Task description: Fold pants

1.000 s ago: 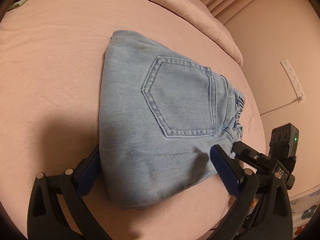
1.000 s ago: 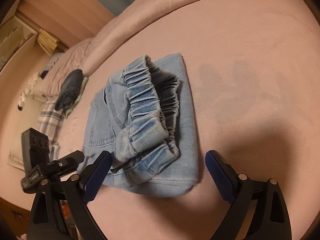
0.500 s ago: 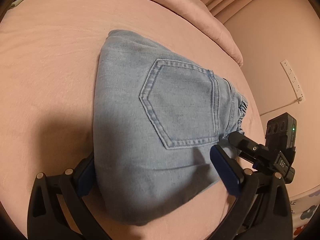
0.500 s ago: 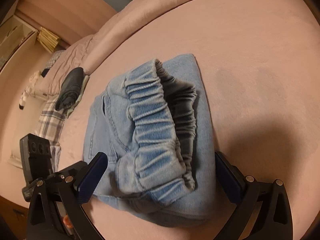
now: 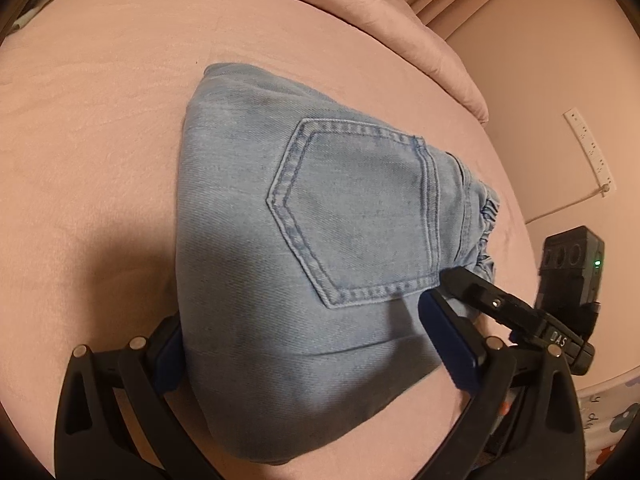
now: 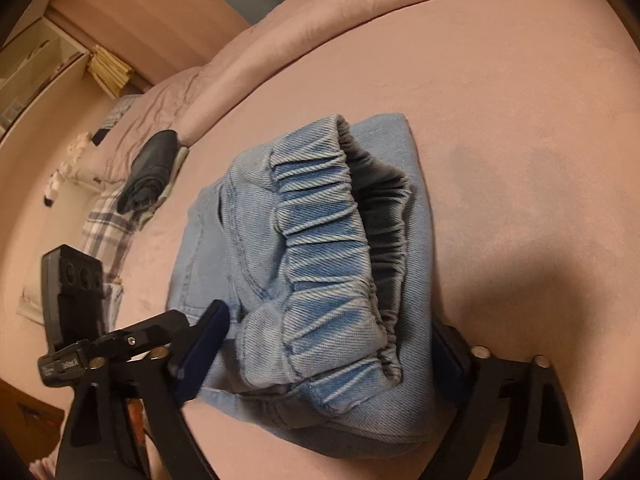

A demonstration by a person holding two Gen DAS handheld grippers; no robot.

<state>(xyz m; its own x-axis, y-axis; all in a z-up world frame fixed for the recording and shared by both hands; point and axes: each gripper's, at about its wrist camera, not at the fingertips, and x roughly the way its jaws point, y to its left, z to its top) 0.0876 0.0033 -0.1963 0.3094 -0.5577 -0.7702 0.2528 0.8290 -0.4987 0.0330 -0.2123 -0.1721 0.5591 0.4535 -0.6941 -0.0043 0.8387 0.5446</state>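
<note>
The light blue denim pants (image 5: 320, 248) lie folded into a compact bundle on the pink bed, back pocket up. My left gripper (image 5: 308, 344) is open, its blue-padded fingers straddling the near folded end of the bundle. In the right wrist view the pants (image 6: 312, 248) show their elastic waistband towards me. My right gripper (image 6: 332, 344) is open and straddles the waistband end. The other gripper's black fingertip shows in each view, at the bundle's side.
The pink bed cover (image 5: 100, 140) spreads all around the bundle, with a raised bolster (image 6: 360, 12) along the far edge. A dark rolled garment (image 6: 150, 164) and plaid cloth (image 6: 104, 232) lie at the bed's left. A wall power strip (image 5: 590, 148) hangs at right.
Both grippers have moved in towards the pants, from just short of the bundle to straddling its two ends. The bundle has stayed folded.
</note>
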